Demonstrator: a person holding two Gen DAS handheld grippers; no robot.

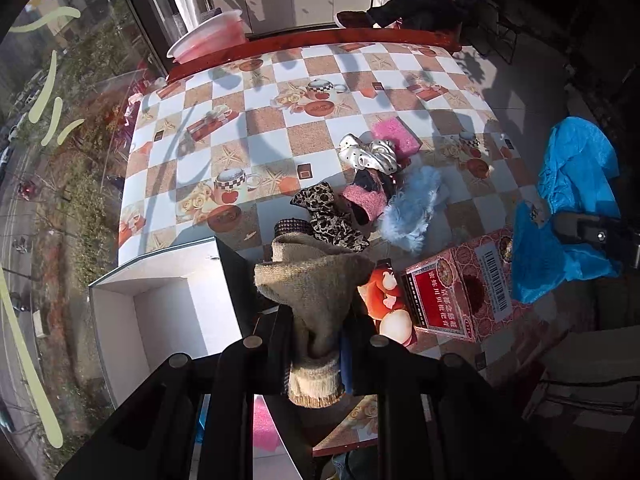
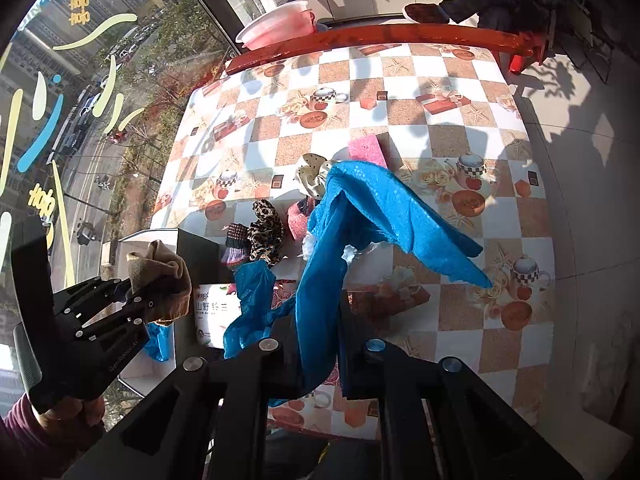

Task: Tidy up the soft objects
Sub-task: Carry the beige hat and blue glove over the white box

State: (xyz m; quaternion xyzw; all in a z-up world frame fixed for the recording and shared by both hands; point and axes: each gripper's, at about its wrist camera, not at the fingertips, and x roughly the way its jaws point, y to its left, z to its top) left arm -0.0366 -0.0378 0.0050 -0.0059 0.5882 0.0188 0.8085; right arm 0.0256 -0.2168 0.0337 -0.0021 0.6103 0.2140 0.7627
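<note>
My left gripper (image 1: 318, 320) is shut on a beige knitted sock (image 1: 316, 280) and holds it just right of an open white box (image 1: 160, 304); the gripper also shows in the right wrist view (image 2: 154, 292) with the sock (image 2: 160, 276). My right gripper (image 2: 316, 320) is shut on a blue cloth (image 2: 360, 208), which hangs above the table; the cloth also shows in the left wrist view (image 1: 568, 208). A pile lies mid-table: leopard scrunchie (image 1: 332, 216), pink knit piece (image 1: 364, 200), fluffy light-blue item (image 1: 412, 208), cream dotted scrunchie (image 1: 368, 156), pink sponge (image 1: 394, 134).
The checkered tablecloth (image 1: 260, 120) covers the table. A red printed carton (image 1: 456, 292) lies near the front edge. A pink basin (image 1: 208, 36) stands beyond the red far rail. A glass window runs along the left. A seated person (image 1: 420, 4) is at the far right.
</note>
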